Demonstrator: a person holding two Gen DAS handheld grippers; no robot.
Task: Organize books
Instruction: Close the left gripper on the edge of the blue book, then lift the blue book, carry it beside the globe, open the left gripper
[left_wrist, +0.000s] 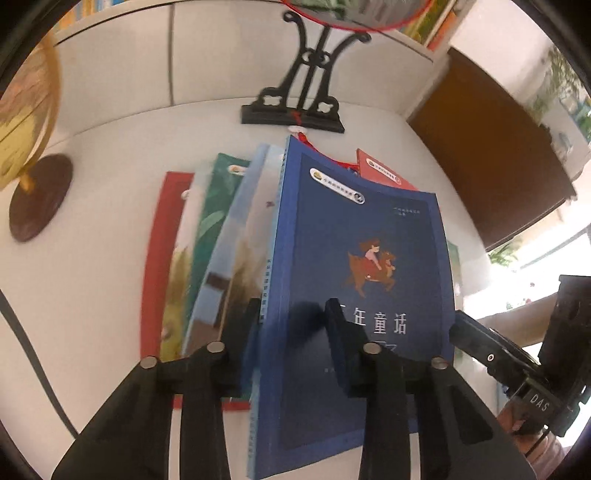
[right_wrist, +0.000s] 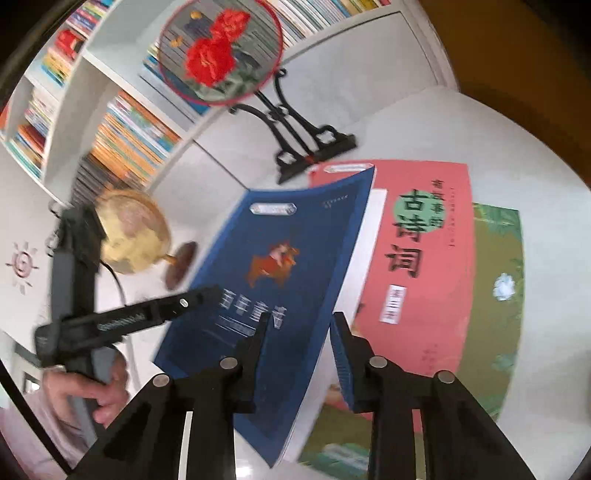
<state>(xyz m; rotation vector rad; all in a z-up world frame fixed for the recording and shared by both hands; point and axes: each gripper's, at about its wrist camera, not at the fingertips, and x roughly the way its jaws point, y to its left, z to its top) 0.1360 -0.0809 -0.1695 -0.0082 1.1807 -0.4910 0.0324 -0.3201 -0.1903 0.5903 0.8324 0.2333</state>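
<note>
We hold the blue book (left_wrist: 354, 280) tilted up off the white table (left_wrist: 92, 280), both grippers on its near edge. Our left gripper (left_wrist: 291, 314) straddles it, one finger on the cover and one behind, clamped on it. Our right gripper (right_wrist: 299, 325) grips the book's right edge the same way. The left view alone shows a fan of books (left_wrist: 207, 251) lying under its spine side. The right view alone shows the pink book (right_wrist: 417, 251) and green book (right_wrist: 495, 295) flat beneath it. The globe (left_wrist: 26, 118) and black stand (left_wrist: 295, 107) sit behind.
</note>
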